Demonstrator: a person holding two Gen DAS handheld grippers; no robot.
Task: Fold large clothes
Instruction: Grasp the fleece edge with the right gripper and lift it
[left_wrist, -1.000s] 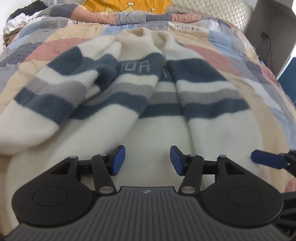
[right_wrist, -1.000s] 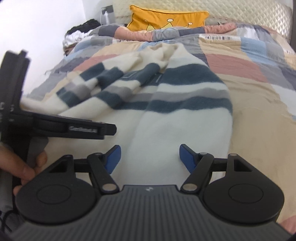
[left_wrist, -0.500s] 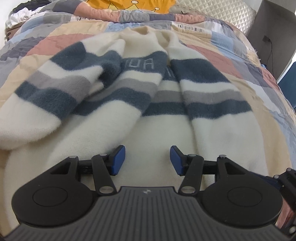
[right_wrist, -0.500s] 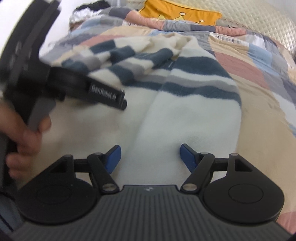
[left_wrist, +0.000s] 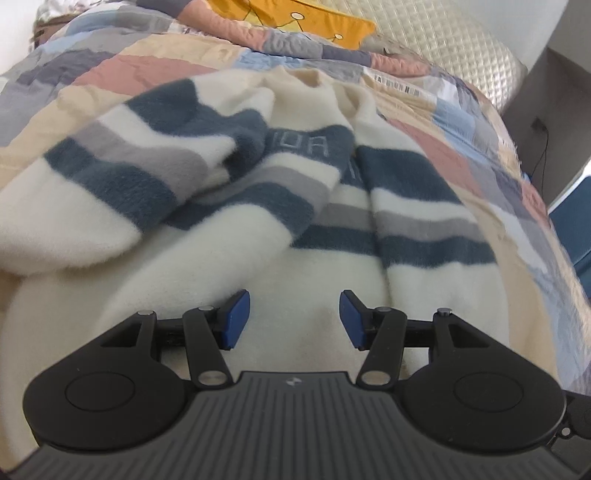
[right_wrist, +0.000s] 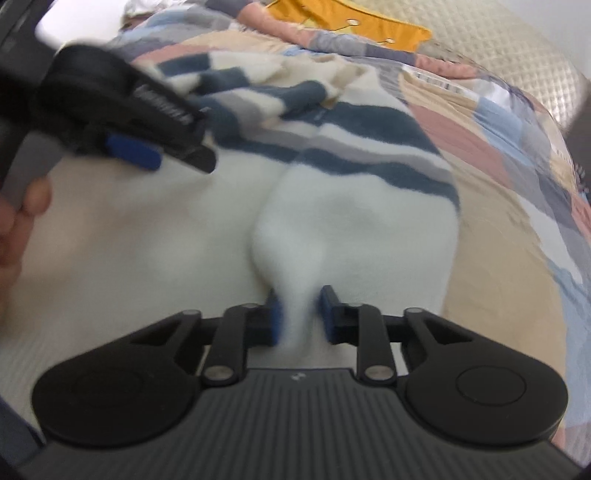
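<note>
A fluffy cream sweater (left_wrist: 280, 229) with navy and grey stripes lies spread on the bed, its sleeves folded inward over the body. My left gripper (left_wrist: 294, 319) is open, low over the cream hem area, with nothing between its blue pads. My right gripper (right_wrist: 300, 317) is shut on a pinched ridge of the sweater's cream fabric (right_wrist: 354, 229) near the hem. The left gripper also shows in the right wrist view (right_wrist: 133, 149), blurred, at the upper left, with a hand on its handle.
The sweater lies on a patchwork quilt (left_wrist: 461, 155) in pink, blue, beige and grey. An orange pillow (left_wrist: 295, 18) and a quilted headboard (left_wrist: 443, 40) are at the far end. A dark panel with a cable (left_wrist: 546, 122) stands to the right of the bed.
My right gripper has closed on the sweater's cream fabric and bunched it up. My left gripper has moved forward over the hem and stayed open.
</note>
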